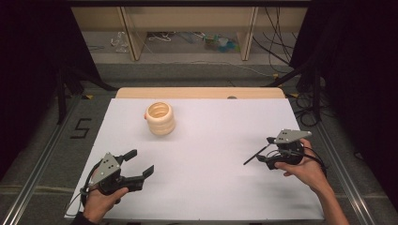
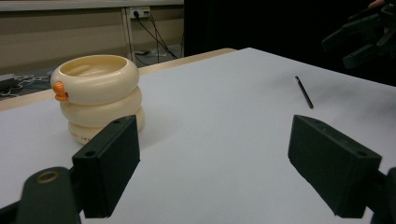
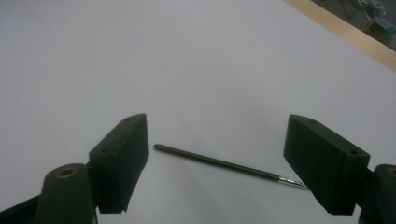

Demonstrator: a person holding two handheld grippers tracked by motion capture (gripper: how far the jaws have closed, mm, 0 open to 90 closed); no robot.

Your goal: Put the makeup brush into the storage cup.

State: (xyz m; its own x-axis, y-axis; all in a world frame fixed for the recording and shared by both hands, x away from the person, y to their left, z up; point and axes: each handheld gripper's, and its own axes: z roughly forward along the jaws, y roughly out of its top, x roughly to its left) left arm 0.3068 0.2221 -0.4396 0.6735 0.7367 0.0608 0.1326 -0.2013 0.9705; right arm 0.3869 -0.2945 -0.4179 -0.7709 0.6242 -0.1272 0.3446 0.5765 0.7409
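Observation:
A cream holder made of stacked rings [image 1: 159,118], with a small orange knob on its side, stands upright on the white table top [image 1: 206,140] at the back left. It also stands at the left of the left gripper view [image 2: 95,95]. A thin dark pen [image 3: 210,160] lies flat on the table between the open jaws of my right gripper [image 3: 215,140], and neither pad touches it. In the high view the pen [image 1: 255,155] pokes out to the left of my right gripper [image 1: 265,150]. My left gripper [image 1: 140,162] rests at the front left, open with nothing in it [image 2: 217,144].
The white sheet covers a wooden table whose far edge [image 1: 202,92] shows as a bare strip. Black stands and cables [image 1: 300,84] crowd the floor at the right. Shelving legs [image 1: 133,37] stand beyond the table.

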